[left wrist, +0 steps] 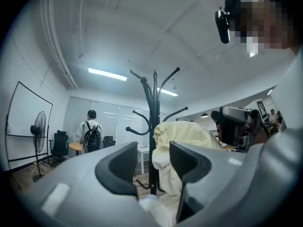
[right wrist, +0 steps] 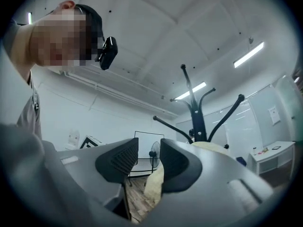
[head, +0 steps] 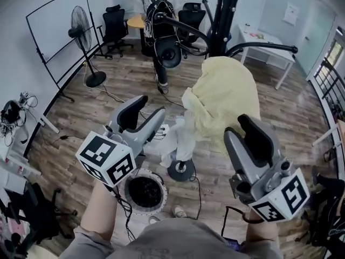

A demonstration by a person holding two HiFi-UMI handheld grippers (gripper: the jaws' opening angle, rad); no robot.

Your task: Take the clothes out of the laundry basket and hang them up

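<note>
Both claws, left (head: 148,111) and right (head: 240,127), reach forward with their marker cubes nearest. Each is released, jaws apart with nothing between them. Just beyond them, 1 yellow garment (head: 221,96) hangs draped over the black coat rack (head: 223,15). Down on the wooden floor, by the person's feet, stands the round laundry basket (head: 160,198), dark inside.

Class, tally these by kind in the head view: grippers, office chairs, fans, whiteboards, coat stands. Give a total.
Grippers: 2
Office chairs: 2
Fan: 1
Whiteboard: 1
Coat stand: 1
Total: 7
</note>
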